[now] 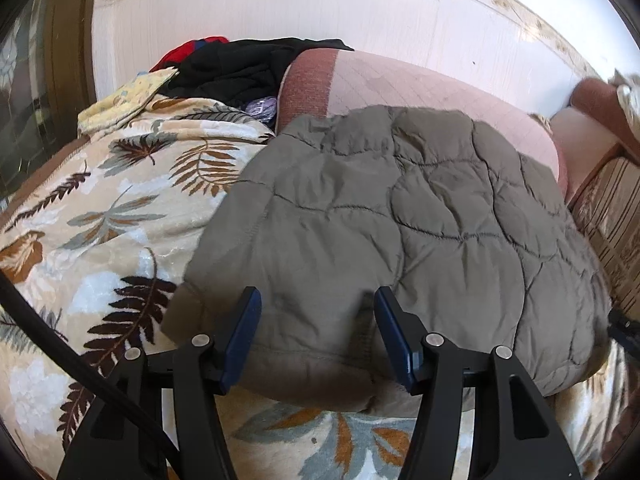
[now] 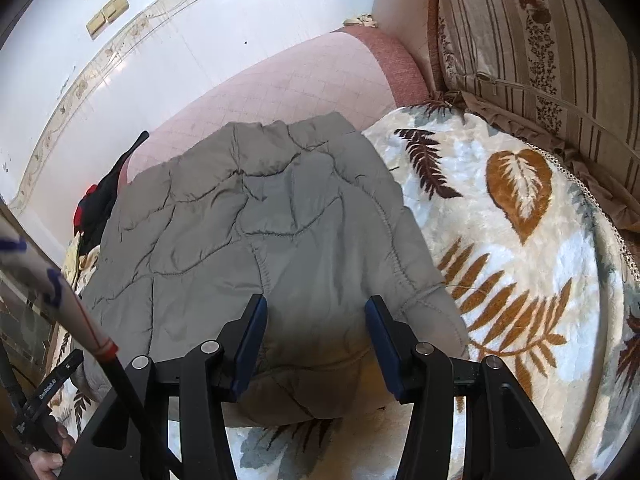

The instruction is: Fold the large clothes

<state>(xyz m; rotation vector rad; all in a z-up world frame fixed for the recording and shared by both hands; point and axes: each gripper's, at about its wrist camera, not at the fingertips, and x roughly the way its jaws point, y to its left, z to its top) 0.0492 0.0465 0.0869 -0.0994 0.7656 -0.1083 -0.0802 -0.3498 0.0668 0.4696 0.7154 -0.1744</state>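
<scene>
- Left wrist view: a grey-olive quilted padded jacket (image 1: 400, 220) is seen lying folded on a cream plush blanket printed with brown and grey-blue leaves (image 1: 100, 220), its near rounded edge between the blue-padded fingers of the left gripper (image 1: 317, 312).
- The fingers are spread on either side of that edge; whether the pads press the fabric cannot be told for certain, and no clear pinch is shown.
- The step in hand is judged to be work at the near edge of a jacket already doubled over: either a further fold or a release after one.
- Behind the jacket, a pink checked sofa back with a rust-red woven end panel (image 1: 400, 84) is seen, with a heap of black and red clothes (image 1: 240, 64) beside a pale yellow printed cloth (image 1: 128, 100); a white wall with a floral border (image 1: 280, 8) closes the room.
- Right wrist view: the same jacket's right near corner is seen between the spread fingers of the right gripper (image 2: 316, 320), again with no clear clamp visible.
- If a further fold is wanted, both grippers would need to close on the edge and lift together, so that the thick padding is kept from slipping or bunching.
- To the right, a beige striped cushion with a dark floral band and a zip (image 2: 540, 40) rests against the sofa.
</scene>
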